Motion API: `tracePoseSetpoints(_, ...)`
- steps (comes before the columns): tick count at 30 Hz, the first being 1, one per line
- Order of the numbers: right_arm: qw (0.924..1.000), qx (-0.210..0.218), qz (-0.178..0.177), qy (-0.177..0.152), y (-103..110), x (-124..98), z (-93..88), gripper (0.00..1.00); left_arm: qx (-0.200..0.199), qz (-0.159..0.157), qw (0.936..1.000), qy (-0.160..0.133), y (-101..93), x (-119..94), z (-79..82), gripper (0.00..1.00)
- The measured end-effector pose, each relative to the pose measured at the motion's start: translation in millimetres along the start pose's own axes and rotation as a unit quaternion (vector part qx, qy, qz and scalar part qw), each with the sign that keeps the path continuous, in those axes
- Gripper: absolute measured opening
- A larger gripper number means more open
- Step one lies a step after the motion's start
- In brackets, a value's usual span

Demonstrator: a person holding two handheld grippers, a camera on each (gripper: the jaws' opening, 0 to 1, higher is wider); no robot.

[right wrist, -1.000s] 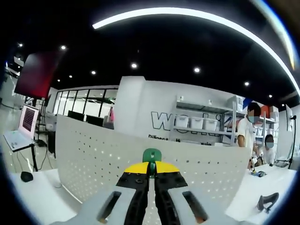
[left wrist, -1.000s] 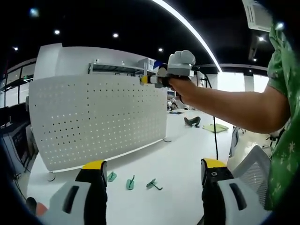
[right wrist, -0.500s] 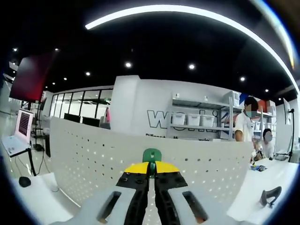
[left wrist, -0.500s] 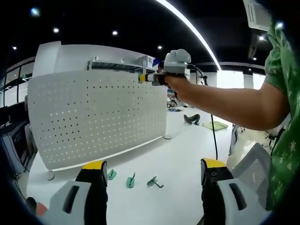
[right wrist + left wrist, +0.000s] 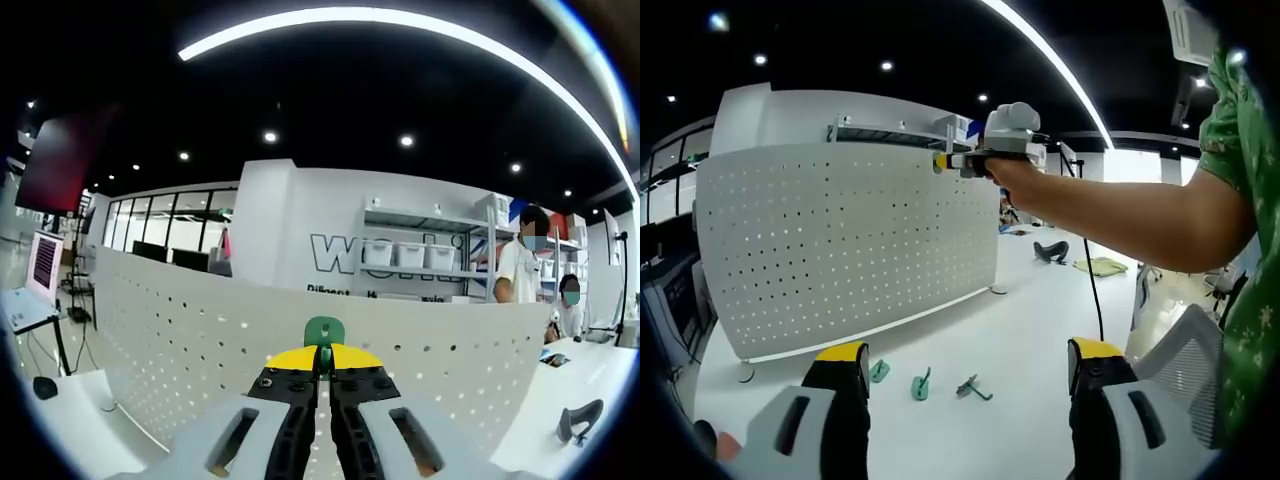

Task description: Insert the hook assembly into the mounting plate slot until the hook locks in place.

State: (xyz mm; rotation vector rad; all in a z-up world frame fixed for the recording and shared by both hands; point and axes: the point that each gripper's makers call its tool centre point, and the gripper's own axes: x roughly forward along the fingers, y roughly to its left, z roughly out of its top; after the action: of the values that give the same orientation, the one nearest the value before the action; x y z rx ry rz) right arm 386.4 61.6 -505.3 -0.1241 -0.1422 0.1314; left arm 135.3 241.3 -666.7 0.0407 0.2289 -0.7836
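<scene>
Where perforated white pegboard (image 5: 850, 240) stands, green hook (image 5: 323, 331)

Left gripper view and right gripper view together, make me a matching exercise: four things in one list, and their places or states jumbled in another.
Things
1. green hook
2. right gripper
3. left gripper
4. spare hooks

Places or states
A. open, holding nothing
B. lying on the white table
C. pinched between yellow-tipped jaws
D. shut, raised near the top edge of the pegboard

Pairs: 1-C, 2-D, 3-A, 4-B
</scene>
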Motion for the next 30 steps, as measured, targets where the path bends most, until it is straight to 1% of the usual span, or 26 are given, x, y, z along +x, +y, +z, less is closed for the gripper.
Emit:
tracePoseSetpoints(5,1.0,0.0,-0.003,0.004,-1,4,-5.1,0.02,-0.001,-0.001,1.0,0.005,1.1,2,-2.1,0.83)
tracePoseSetpoints(18,0.9999,-0.003,-0.005,0.01,-4,12,-11.8,0.02,-0.005,0.0,1.0,0.003,4.8,6,-2.7,0.84)
tracePoseSetpoints(30,0.9999,-0.005,-0.009,0.01,-5,16,-13.9,0.02,-0.004,-0.003,1.0,0.006,6.3,8,-3.9,0.83)
